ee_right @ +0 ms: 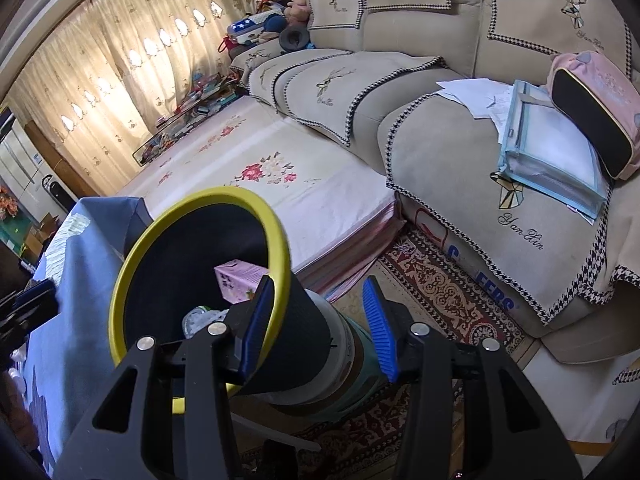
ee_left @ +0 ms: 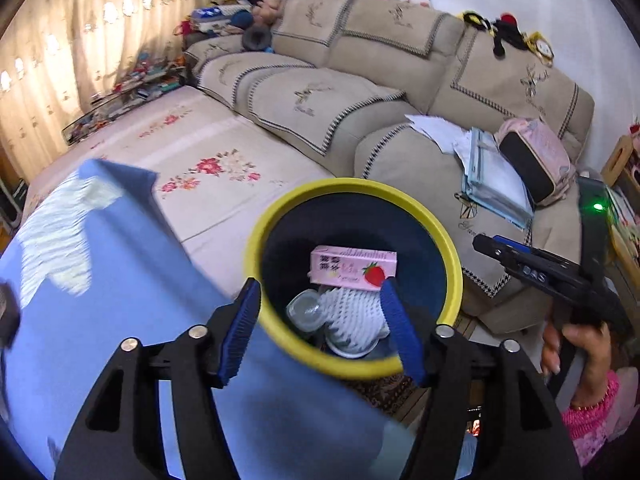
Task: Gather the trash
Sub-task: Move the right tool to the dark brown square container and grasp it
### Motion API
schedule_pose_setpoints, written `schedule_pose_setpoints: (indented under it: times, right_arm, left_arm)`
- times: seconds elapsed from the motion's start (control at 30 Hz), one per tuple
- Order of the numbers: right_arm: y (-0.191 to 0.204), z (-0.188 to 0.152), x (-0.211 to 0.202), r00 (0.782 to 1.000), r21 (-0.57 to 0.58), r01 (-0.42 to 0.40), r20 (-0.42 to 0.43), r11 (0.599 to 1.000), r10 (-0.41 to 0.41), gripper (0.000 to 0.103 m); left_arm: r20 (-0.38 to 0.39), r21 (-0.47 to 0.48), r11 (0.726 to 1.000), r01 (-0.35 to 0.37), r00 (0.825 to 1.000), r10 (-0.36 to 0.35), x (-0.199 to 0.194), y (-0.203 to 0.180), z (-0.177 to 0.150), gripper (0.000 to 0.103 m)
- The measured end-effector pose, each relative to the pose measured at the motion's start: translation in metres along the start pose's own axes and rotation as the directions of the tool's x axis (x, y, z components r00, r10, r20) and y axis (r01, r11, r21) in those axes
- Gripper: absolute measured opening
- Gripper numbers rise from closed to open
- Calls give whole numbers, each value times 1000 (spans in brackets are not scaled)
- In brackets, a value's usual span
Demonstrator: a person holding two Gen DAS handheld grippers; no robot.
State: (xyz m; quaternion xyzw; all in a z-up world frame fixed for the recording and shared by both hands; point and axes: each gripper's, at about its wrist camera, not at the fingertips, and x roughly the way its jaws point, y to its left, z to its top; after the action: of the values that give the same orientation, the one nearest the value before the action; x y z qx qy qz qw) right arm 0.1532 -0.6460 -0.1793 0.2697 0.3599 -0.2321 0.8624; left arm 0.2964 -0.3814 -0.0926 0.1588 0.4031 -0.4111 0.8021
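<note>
The left gripper (ee_left: 320, 320) has its blue fingers (ee_left: 244, 328) spread wide with nothing between them, hanging just above the mouth of the trash bin (ee_left: 452, 264). The right gripper (ee_right: 320, 328) is also spread and empty; its left finger overlaps the bin's yellow rim in its own view, though I cannot tell whether it touches.

Inside the bin lie a pink carton (ee_left: 354, 267) with a strawberry on it, a white foam net (ee_left: 356, 312) and a clear plastic cup (ee_left: 306, 309). The bin stands next to a table with a blue cloth (ee_left: 120, 280), on a patterned rug (ee_right: 440, 292) in front of a beige sofa (ee_left: 360, 92).

With both grippers empty over the bin, this looks like the moment right after a drop. The next move calls for finding any remaining trash, which neither view shows clearly, and reaching for it without knocking the bin.
</note>
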Motion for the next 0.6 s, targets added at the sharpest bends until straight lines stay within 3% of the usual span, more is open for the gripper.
schedule_pose_setpoints:
  times: [0.17,0.33,0.6]
  right_arm:
    - [19,-2,-5,1000,-38,-13,1,999,13,45]
    - [45,-5,-9,1000,-85,-29,1,996,29,45]
    - [111,-13,-13,999,-210,-55,-14,976,53,48]
  left_arm:
    - [49,-62,997,-53,997,56,-53,31,-36,70]
    - [81,-179,978,-107,989,123,-106,77,-83,84]
    - [126,-299,925,-234,951,281,-176,143,-148,92]
